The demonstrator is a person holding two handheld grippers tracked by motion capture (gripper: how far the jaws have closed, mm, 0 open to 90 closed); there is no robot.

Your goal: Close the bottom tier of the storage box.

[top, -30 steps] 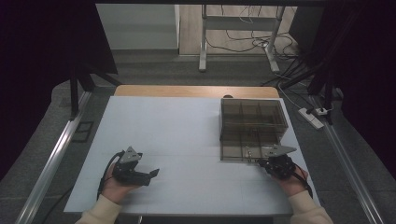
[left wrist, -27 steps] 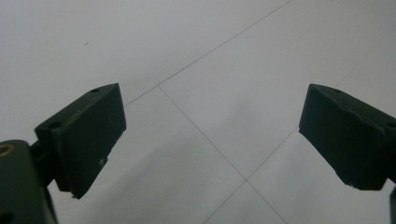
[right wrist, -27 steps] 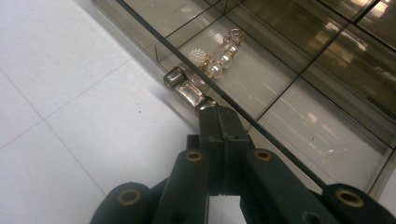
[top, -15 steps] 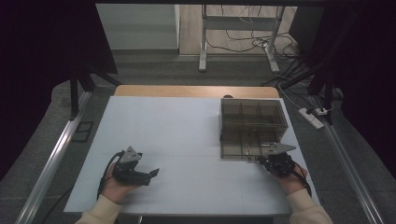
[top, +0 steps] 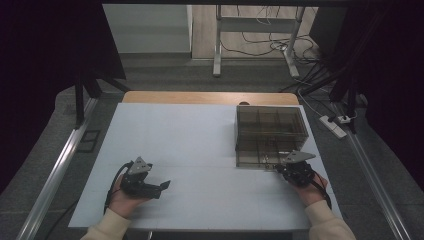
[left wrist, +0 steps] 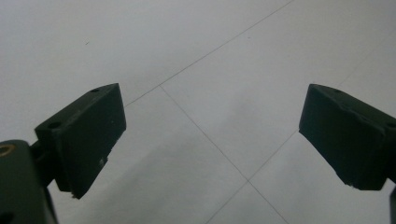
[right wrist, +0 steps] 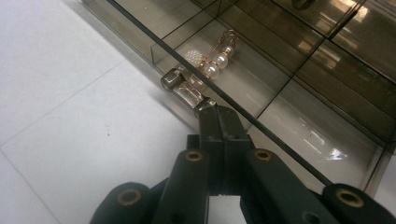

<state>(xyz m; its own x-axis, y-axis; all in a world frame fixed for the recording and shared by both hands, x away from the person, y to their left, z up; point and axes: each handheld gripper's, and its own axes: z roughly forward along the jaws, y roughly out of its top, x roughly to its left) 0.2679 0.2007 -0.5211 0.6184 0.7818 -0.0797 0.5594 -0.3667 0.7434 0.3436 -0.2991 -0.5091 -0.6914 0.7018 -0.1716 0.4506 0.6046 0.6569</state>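
Note:
A smoky transparent compartment box [top: 270, 135] stands on the white table at the right, its lid down. My right gripper [top: 276, 167] is at the box's near edge. Its jaws [right wrist: 212, 111] are pressed together on the end of the clear latch tab [right wrist: 184, 88] on the lid's front. Under the lid, in the near compartment, lies a gold pin with pearls [right wrist: 212, 60]. My left gripper [top: 162, 187] rests in a hand at the near left of the table. It stands open [left wrist: 210, 135] over the bare white surface, with nothing between its fingers.
The white table top [top: 200, 140] has a wooden strip along its far edge. Metal rails run along both sides of the table. A power strip [top: 334, 125] and cables lie on the floor at the right, beyond the box.

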